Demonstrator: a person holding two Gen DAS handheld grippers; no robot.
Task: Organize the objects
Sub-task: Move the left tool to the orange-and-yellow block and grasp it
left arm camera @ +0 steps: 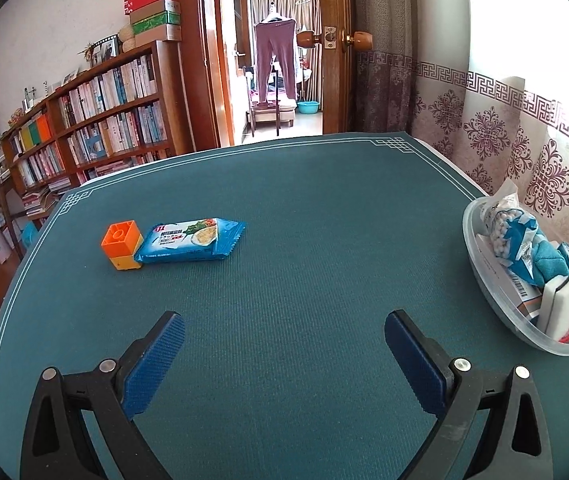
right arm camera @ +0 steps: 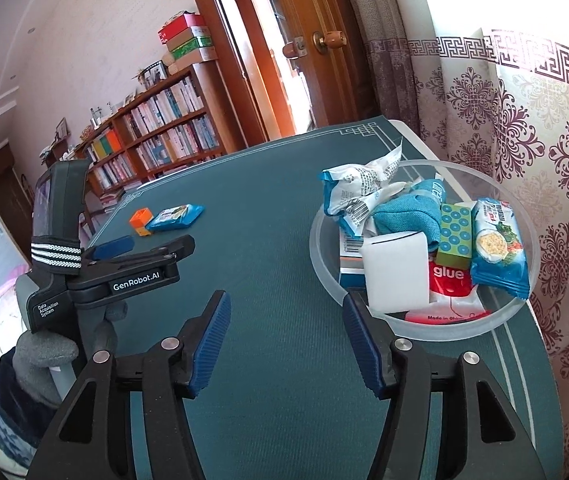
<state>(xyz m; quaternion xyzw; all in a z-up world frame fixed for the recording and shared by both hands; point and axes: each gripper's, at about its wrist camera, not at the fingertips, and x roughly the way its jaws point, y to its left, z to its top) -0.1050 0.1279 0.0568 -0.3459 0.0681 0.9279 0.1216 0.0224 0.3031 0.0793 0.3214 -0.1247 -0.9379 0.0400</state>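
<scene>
An orange and yellow toy block (left arm camera: 121, 245) stands on the teal table mat (left arm camera: 284, 208), touching a blue cracker packet (left arm camera: 190, 239) on its right. Both lie well ahead of my left gripper (left arm camera: 284, 334), which is open with nothing between its blue pads. A clear plastic bowl (right arm camera: 326, 276) at the right holds a white sponge (right arm camera: 398, 270), a blue cloth (right arm camera: 408, 212), a glue packet (right arm camera: 450, 280), a green dotted box (right arm camera: 454, 236) and snack packets. My right gripper (right arm camera: 284, 312) is open and empty, its right finger beside the bowl's near rim. The left gripper (right arm camera: 144, 246) shows from the side in the right wrist view.
A patterned curtain (right arm camera: 524, 140) hangs right behind the bowl at the table's right edge. A bookshelf (left arm camera: 96, 128) and an open wooden door (left arm camera: 336, 48) stand beyond the table's far edge. A gloved hand (right arm camera: 44, 356) grips the left tool.
</scene>
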